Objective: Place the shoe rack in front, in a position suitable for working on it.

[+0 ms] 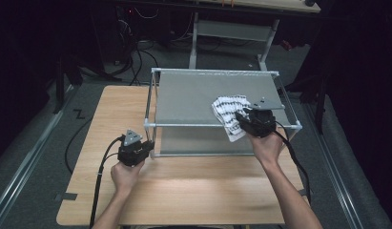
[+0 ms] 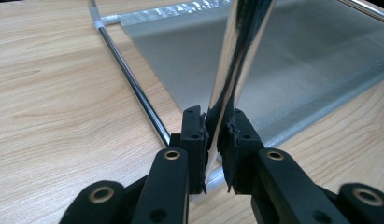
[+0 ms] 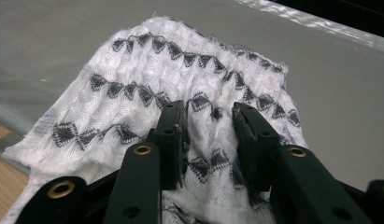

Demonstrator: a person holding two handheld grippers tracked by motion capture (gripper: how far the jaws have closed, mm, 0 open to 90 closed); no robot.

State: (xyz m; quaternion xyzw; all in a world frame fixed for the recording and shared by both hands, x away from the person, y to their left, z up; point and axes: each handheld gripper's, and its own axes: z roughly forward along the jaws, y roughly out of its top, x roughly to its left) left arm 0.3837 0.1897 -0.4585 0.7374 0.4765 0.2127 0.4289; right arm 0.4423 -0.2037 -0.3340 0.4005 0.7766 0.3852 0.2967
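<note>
A metal rack with a grey top shelf stands on the wooden table. My left gripper is shut on the rack's front left upright post, low down near the table; in the left gripper view the jaws pinch the shiny tube. A white cloth with black diamond patterns lies on the shelf's front right part and hangs over the front rail. My right gripper is over that cloth. In the right gripper view its jaws stand apart, with the cloth lying loosely between them.
The wooden table has bare room in front of and left of the rack. The rack's lower rail runs along the table. Cables trail from both grippers. Another table's legs stand behind.
</note>
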